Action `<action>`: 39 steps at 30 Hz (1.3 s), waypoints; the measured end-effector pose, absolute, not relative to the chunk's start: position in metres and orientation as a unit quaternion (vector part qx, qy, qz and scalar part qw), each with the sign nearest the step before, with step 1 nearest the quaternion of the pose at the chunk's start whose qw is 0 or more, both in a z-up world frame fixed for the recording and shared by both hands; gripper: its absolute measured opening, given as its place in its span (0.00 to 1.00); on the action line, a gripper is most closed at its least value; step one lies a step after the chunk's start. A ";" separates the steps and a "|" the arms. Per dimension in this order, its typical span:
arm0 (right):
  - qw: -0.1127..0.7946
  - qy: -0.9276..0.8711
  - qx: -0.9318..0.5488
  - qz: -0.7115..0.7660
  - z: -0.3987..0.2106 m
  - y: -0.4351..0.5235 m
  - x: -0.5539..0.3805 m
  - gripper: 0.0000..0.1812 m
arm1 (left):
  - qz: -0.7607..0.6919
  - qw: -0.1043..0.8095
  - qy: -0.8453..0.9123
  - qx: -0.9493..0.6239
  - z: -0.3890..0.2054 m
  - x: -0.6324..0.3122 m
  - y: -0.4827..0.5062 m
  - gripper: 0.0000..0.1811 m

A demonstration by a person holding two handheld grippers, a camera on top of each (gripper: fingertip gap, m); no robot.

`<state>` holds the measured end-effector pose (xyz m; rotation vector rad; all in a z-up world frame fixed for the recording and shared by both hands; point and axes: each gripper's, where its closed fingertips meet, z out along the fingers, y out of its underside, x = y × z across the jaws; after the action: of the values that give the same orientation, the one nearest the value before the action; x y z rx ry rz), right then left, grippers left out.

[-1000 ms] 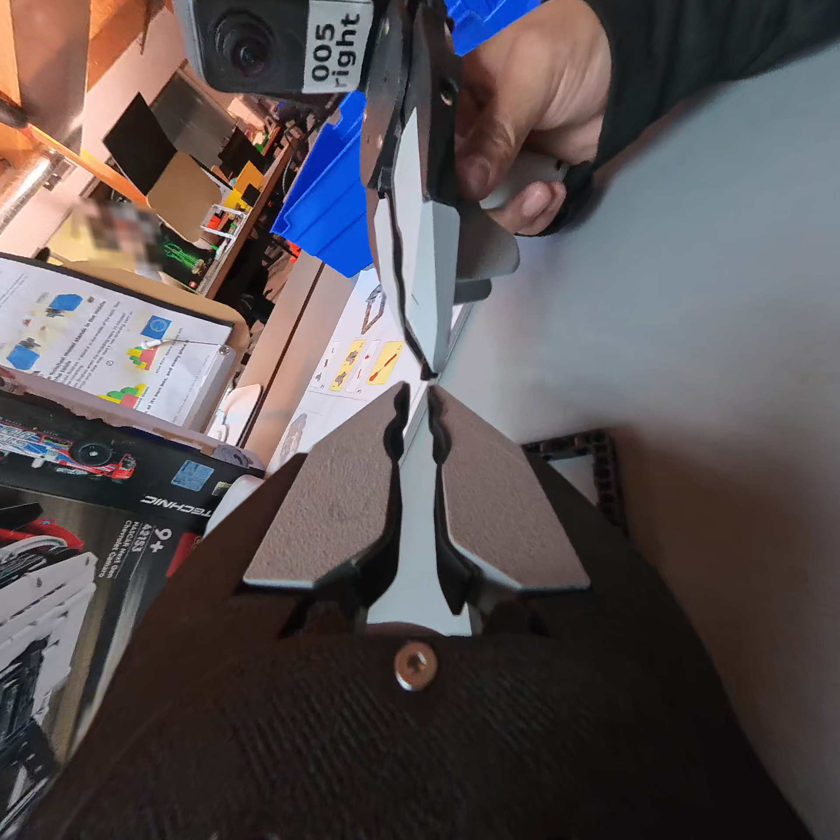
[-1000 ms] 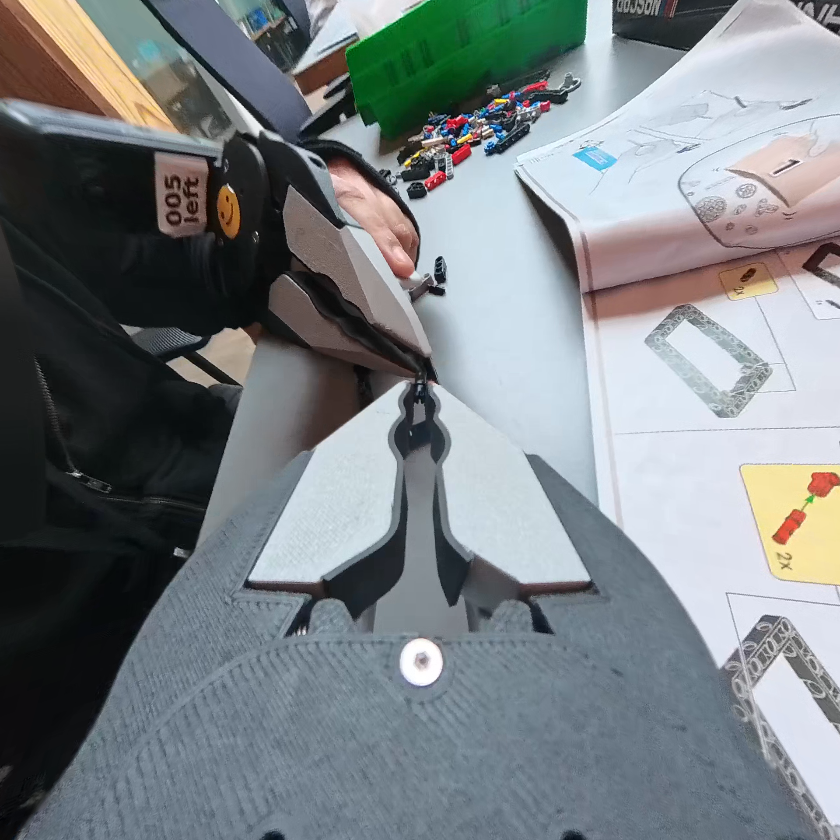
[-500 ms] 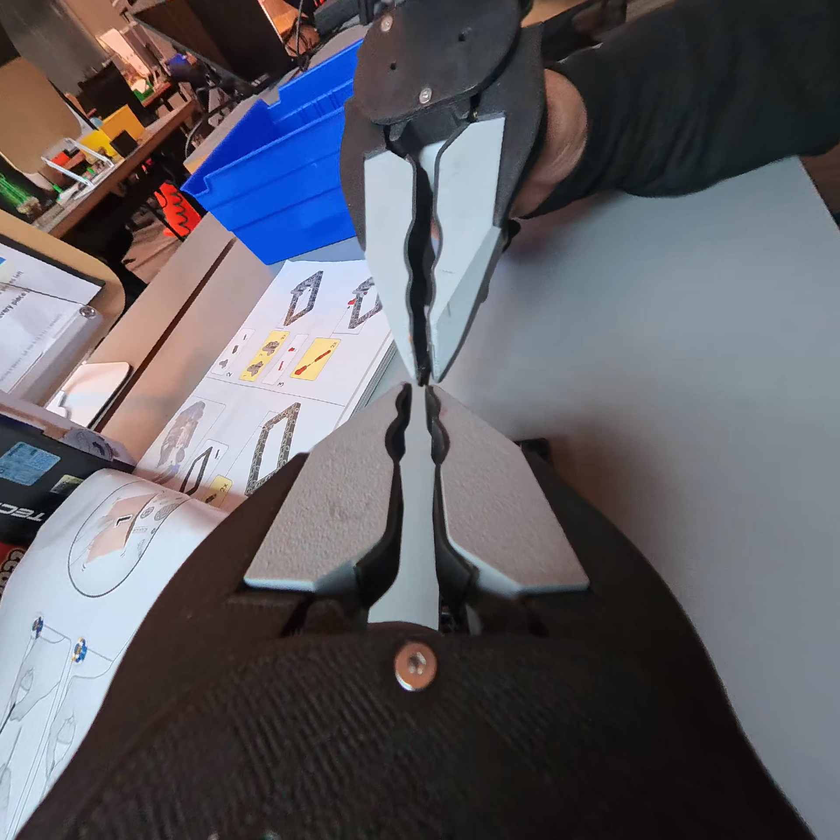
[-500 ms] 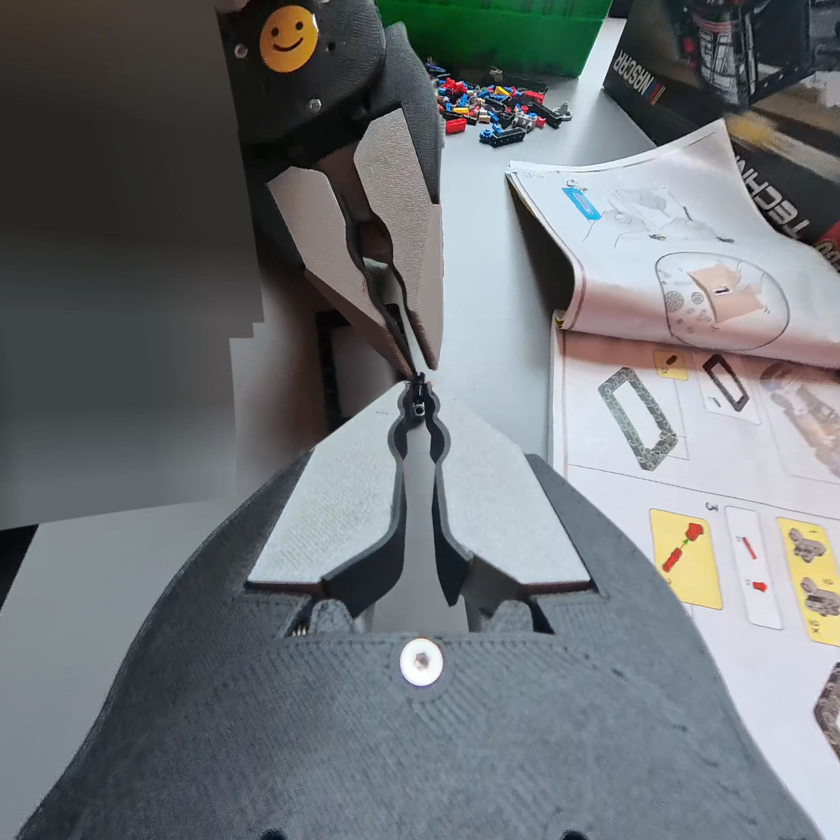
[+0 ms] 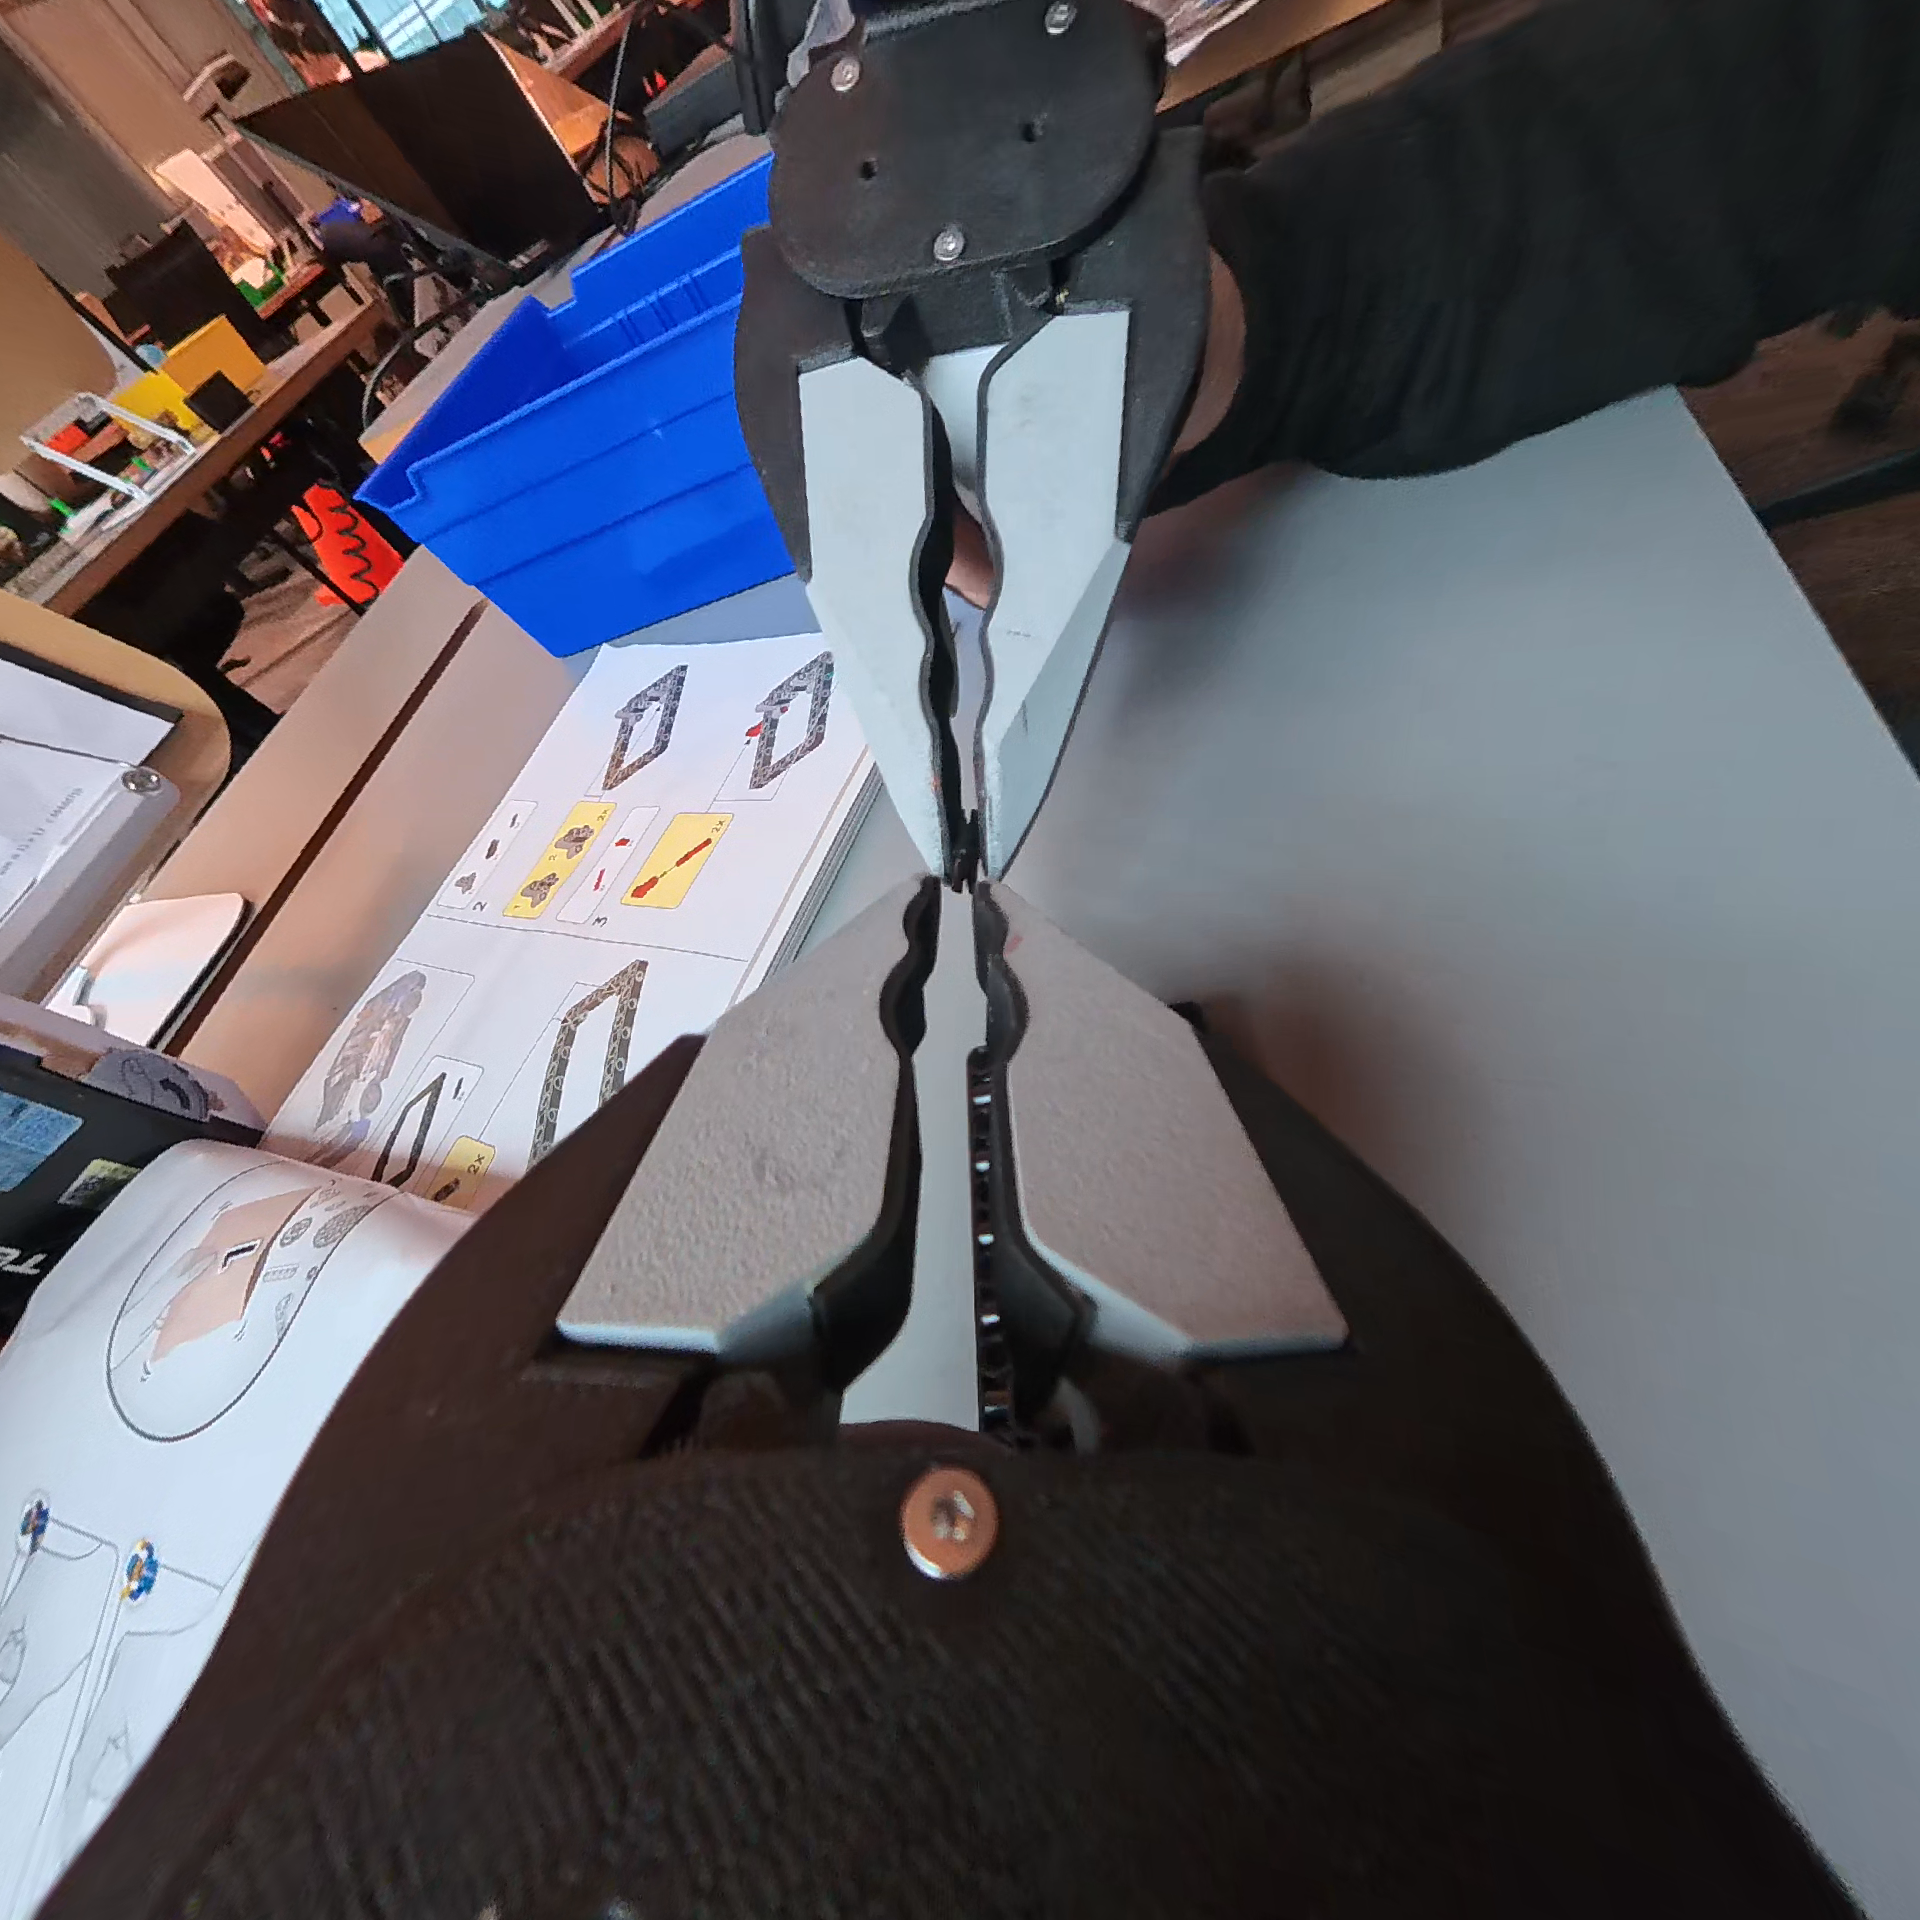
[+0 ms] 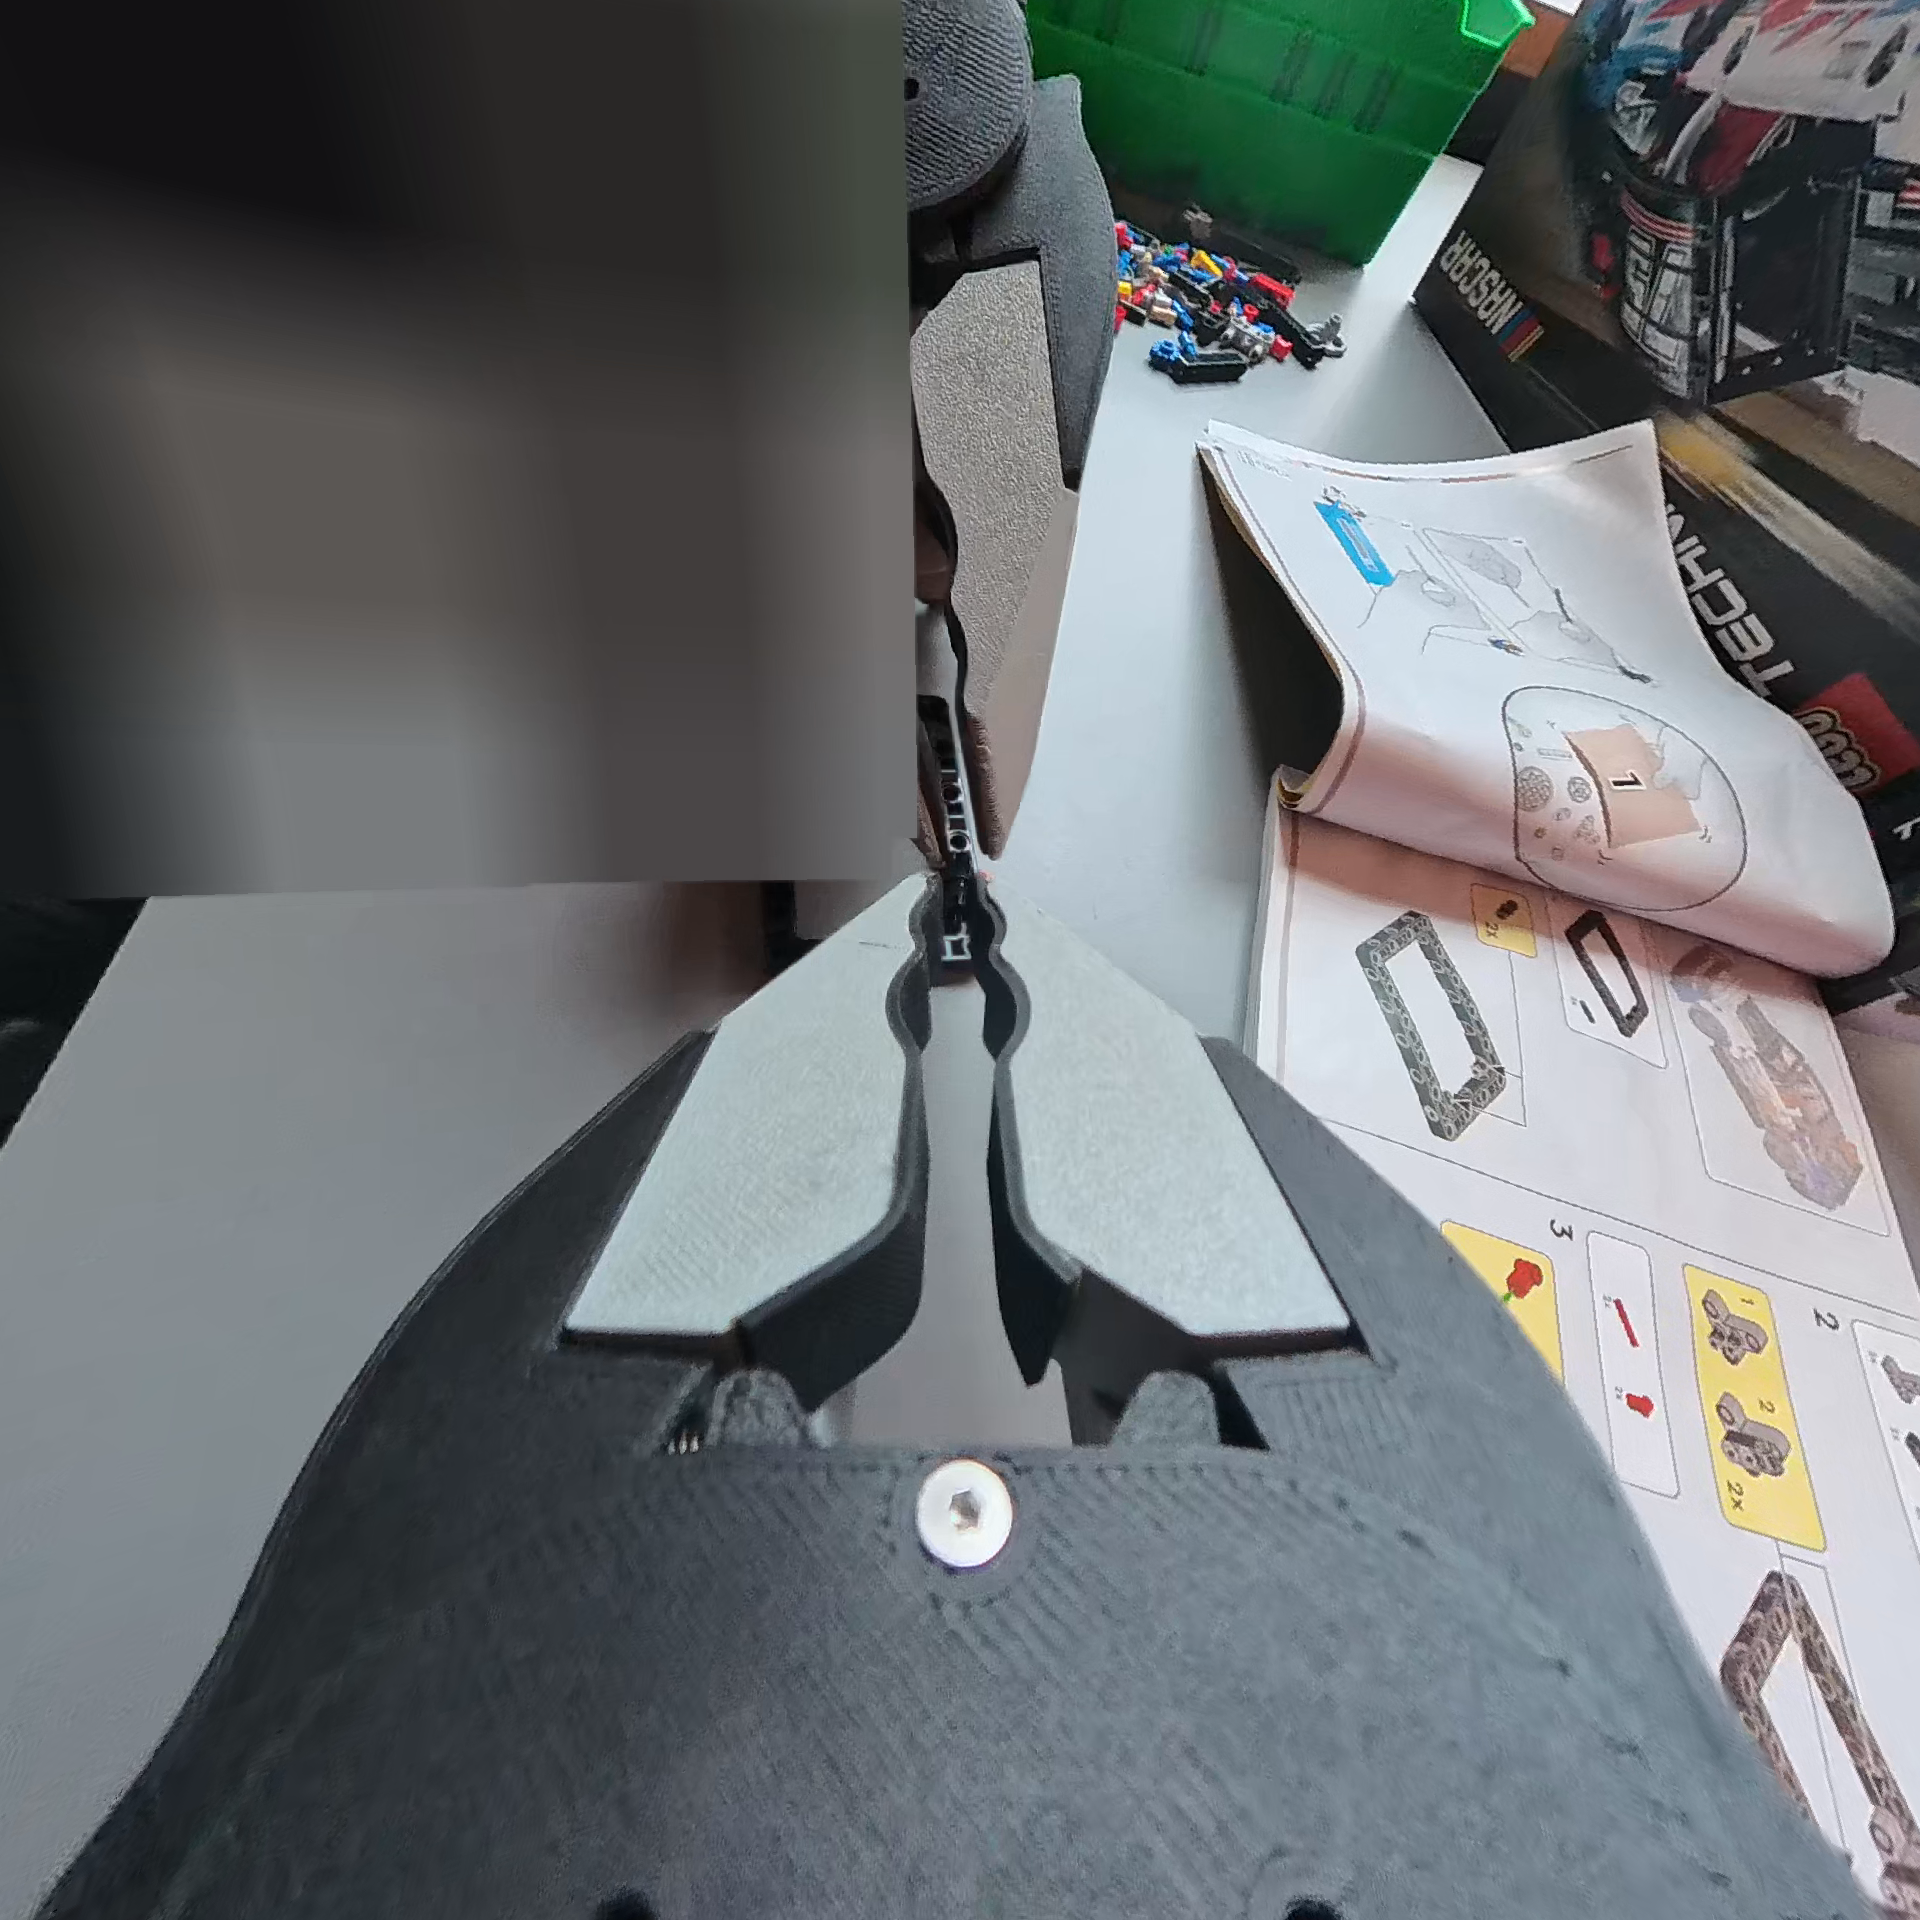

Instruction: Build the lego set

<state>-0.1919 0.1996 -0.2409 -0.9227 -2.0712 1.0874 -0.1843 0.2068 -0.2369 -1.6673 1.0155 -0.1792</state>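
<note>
Right wrist view, mid-frame: our right gripper [image 6: 961,914] is clamped on a black holed beam [image 6: 954,831], left gripper [image 5: 956,894] nearly closed, grip unclear, tips meeting, so we keep the beam aligned, pressing gently.

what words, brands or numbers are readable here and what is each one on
I won't quote the wording itself. These things carry it:
set box: large brand and model lettering, legible
instruction booklet: step numbers and part counts, legible
clear-framed sheet: print too small to read
</note>
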 end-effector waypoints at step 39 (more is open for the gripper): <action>0.404 -0.807 -0.298 0.311 -0.244 0.209 -0.193 0.00 | 0.064 0.566 0.472 -0.673 -0.233 -0.190 0.209 0.00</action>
<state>-0.1929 0.2092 -0.2438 -0.7536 -2.0370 0.7859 -0.1901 0.2094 -0.2332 -1.5812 1.1092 0.1504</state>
